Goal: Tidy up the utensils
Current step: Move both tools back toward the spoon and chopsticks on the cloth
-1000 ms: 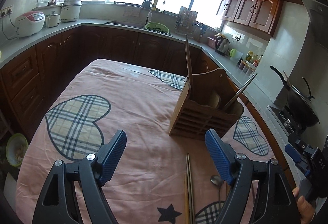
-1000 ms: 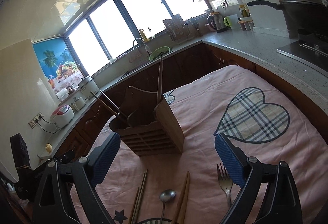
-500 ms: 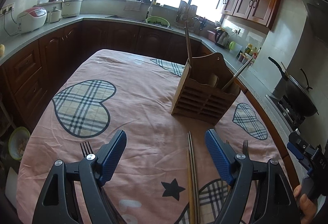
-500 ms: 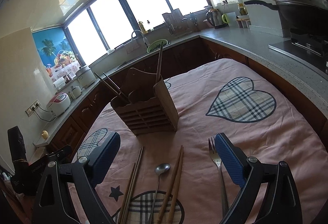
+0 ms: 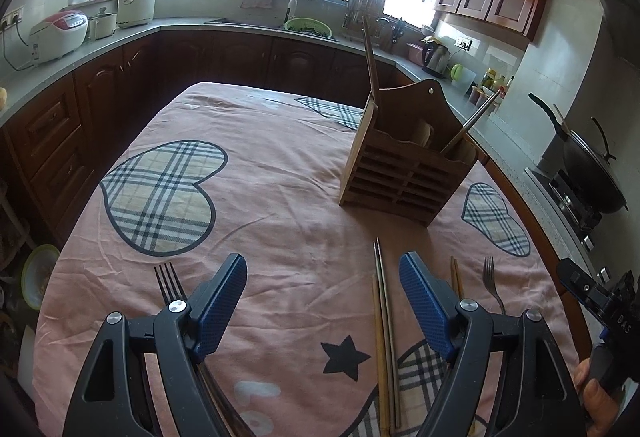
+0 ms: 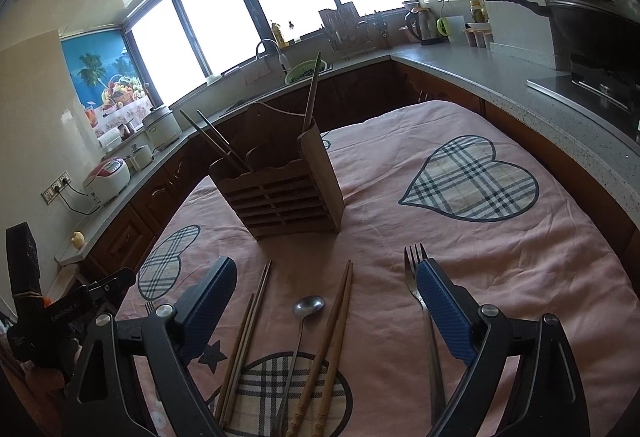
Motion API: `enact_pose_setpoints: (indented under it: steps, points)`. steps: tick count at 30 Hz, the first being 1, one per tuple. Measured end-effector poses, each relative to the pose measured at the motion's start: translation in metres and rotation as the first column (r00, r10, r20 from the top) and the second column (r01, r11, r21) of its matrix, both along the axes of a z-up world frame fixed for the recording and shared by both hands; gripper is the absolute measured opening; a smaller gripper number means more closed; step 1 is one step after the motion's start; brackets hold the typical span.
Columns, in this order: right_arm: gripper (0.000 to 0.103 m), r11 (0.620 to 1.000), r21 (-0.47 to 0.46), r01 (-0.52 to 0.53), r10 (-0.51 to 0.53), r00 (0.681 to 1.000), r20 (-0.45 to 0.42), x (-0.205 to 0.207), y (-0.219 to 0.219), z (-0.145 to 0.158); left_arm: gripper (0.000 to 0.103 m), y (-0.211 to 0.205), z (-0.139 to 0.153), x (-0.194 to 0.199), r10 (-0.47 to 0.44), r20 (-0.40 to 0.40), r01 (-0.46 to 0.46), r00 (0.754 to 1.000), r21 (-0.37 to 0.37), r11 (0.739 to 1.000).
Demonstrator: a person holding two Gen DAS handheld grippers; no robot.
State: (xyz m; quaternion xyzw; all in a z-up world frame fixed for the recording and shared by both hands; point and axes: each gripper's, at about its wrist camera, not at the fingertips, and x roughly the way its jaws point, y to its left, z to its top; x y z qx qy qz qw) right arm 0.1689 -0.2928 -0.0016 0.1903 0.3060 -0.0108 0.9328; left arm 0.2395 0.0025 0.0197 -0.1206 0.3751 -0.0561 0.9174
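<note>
A wooden utensil holder [image 5: 404, 173] stands on the pink tablecloth [image 5: 280, 197], with chopsticks leaning in it; it also shows in the right wrist view [image 6: 288, 193]. My left gripper [image 5: 323, 269] is open and empty above the cloth. A fork [image 5: 170, 281] lies by its left finger, chopsticks [image 5: 383, 309] by its right finger. My right gripper [image 6: 325, 279] is open and empty. Below it lie a spoon [image 6: 306, 311], wooden chopsticks [image 6: 334, 333], thinner chopsticks [image 6: 248, 329] and a fork [image 6: 416, 281] by the right finger.
Dark wood cabinets and a grey counter [image 5: 80, 53] surround the table. A wok [image 5: 592, 173] sits on the stove at right. A rice cooker [image 5: 60, 35] and pot stand at left. A sink and green bowl [image 5: 308, 27] are at the back.
Both grippers have drawn back from the holder and tilted down. More of the cloth and the utensils lying on it has come into view. Both stay open.
</note>
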Motion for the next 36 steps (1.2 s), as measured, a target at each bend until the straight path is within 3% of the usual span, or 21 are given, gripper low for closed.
enact_pose_setpoints:
  steps: [7,13,21,29,36]
  points:
    - [0.074,1.000,-0.013,-0.003,0.002,0.999,-0.049,0.009,0.001,-0.011,0.077,-0.012,-0.012,0.017,-0.028,-0.052,0.030,0.998,0.025,0.999]
    - [0.061,1.000,-0.009,-0.020,0.019,0.995,-0.103,0.021,0.002,-0.025,0.063,-0.026,-0.028,0.042,-0.085,-0.144,0.092,0.986,0.042,0.995]
    - [0.042,0.999,-0.004,-0.053,0.051,0.982,-0.181,0.041,0.004,-0.047,0.058,-0.045,-0.047,0.077,-0.128,-0.205,0.141,0.970,0.048,0.989]
    - [0.030,0.997,-0.007,-0.079,0.075,0.962,-0.261,0.063,0.007,-0.072,0.052,-0.065,-0.067,0.110,-0.147,-0.250,0.170,0.957,0.071,0.983]
    - [0.025,0.996,-0.019,-0.093,0.083,0.949,-0.304,0.076,0.006,-0.083,0.046,-0.078,-0.084,0.131,-0.169,-0.280,0.200,0.945,0.087,0.976]
